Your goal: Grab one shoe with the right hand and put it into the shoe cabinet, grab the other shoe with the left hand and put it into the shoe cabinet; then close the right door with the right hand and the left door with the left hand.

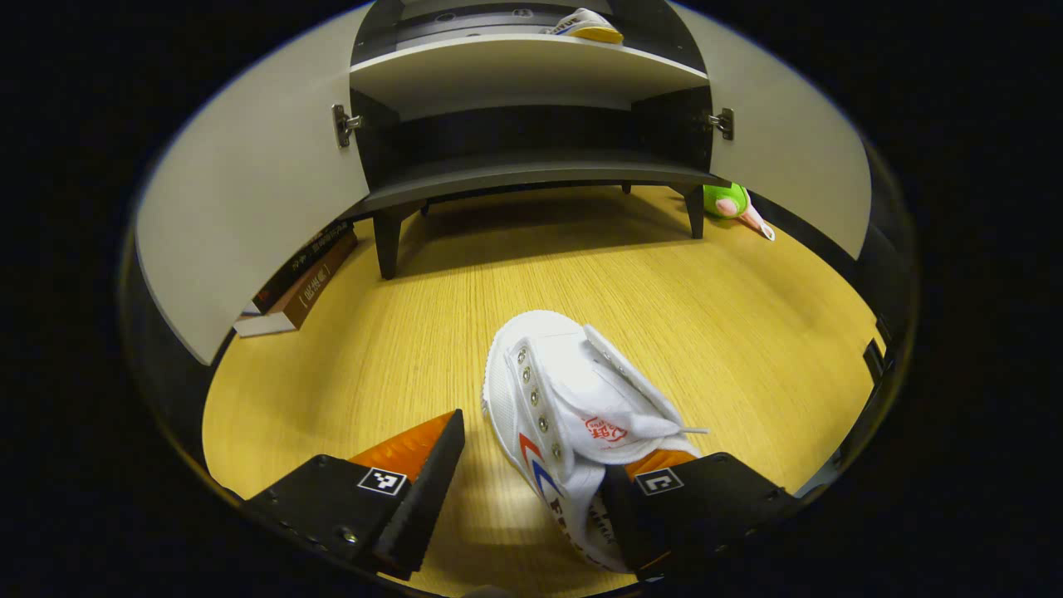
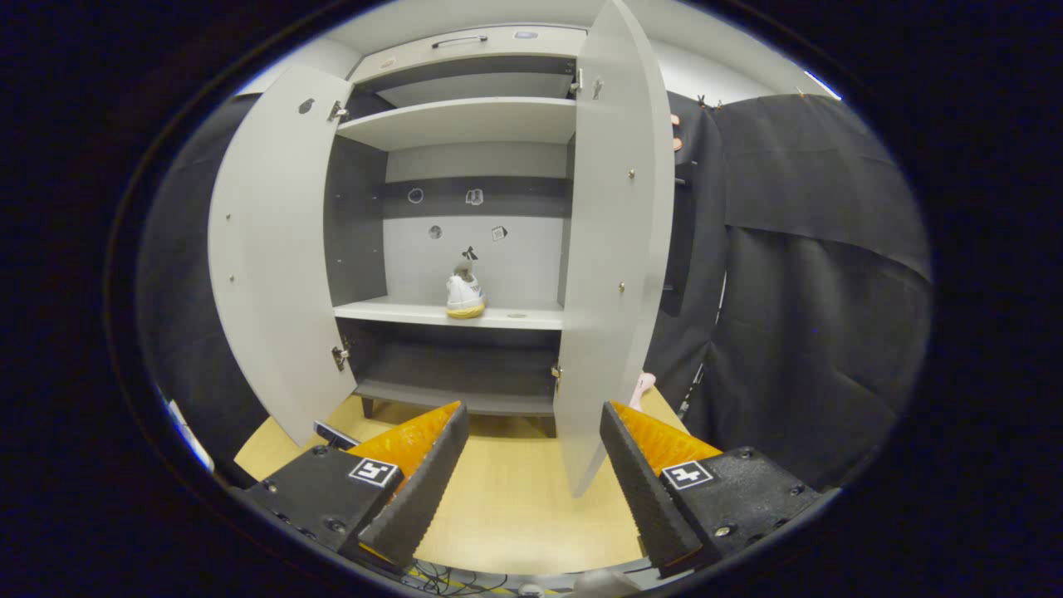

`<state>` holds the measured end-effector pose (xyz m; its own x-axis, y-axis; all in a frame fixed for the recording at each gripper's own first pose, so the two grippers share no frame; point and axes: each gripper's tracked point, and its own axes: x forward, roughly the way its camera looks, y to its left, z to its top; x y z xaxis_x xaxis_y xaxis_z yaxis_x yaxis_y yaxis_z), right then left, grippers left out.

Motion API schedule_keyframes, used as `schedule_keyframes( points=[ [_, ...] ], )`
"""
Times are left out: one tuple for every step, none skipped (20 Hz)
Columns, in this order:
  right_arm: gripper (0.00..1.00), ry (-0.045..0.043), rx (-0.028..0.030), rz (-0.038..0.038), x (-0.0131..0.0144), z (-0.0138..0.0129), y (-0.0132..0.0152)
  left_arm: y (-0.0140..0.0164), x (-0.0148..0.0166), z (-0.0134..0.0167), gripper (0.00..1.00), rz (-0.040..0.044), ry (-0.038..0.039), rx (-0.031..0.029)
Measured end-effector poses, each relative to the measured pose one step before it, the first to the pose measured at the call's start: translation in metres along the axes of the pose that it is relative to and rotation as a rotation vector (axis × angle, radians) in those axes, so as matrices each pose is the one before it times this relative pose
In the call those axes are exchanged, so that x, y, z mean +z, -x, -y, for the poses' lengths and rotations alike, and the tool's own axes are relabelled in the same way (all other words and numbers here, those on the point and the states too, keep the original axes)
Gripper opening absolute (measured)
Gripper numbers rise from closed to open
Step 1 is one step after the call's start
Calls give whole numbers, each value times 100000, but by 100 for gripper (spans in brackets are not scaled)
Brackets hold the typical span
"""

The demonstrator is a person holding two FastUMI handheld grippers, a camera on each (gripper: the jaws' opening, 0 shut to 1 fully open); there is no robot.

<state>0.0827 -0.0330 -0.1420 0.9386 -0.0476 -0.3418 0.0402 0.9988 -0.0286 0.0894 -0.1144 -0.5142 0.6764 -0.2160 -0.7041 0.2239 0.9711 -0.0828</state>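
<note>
Wood floor (image 1: pixel 349 374) | left gripper (image 1: pixel 531 490) spread around shoe (image 1: pixel 565 399) | right gripper (image 2: pixel 536 465) spread, cabinet doors (image 2: pixel 614 249) ajar

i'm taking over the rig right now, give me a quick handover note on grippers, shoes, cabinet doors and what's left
Left gripper: open, low over the floor, the white shoe partly between its fingers, not clamped.
Right gripper: open, holding nothing, back from the shoe cabinet and facing it.
Shoe on the shelf: already on the cabinet's middle shelf.
Left door and right door: both open.
Done: first shoe stowed.
Left: shut the left gripper on the floor shoe, put it in the cabinet, then close the right door with the right gripper and the left door with the left.
</note>
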Motion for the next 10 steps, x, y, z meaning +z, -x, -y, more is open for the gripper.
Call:
schedule_keyframes(
  points=[
    [100, -75, -15, -236, 33, 86, -238, 204, 75, 76, 68, 73, -105, 1801],
    [100, -444, 625, 72, -41, -111, -176, -362, 151, -229, 59, 481, -1106, 2046],
    [100, -219, 275, -453, -21, -103, -236, -199, -42, -474, 56, 190, -1062, 2584],
    [100, -14, 865, -265, -205, -122, -182, 53, 103, -347, 36, 366, -429, 2425],
    [100, 40, 272, -276, -55, -99, -155, 41, -29, -626, 37, -77, -575, 3358],
    [100, -56, 792, -258, -58, -18, -175, 25, -324, -104, 39, -808, -235, 893],
    [100, -388, 663, 339, 87, -146, -87, 72, 113, -233, 22, 594, -781, 466],
    [100, -279, 597, 199, 74, -13, -64, -62, -14, 34, 8, -1316, -85, -1149],
    [100, -90, 616, 201, 14, -41, -24, 163, 173, -4, 8, -522, 251, -706],
    [100, -92, 530, 308, 98, -12, 37, 313, -93, -89, 7, -1904, 1362, -515]
  ],
)
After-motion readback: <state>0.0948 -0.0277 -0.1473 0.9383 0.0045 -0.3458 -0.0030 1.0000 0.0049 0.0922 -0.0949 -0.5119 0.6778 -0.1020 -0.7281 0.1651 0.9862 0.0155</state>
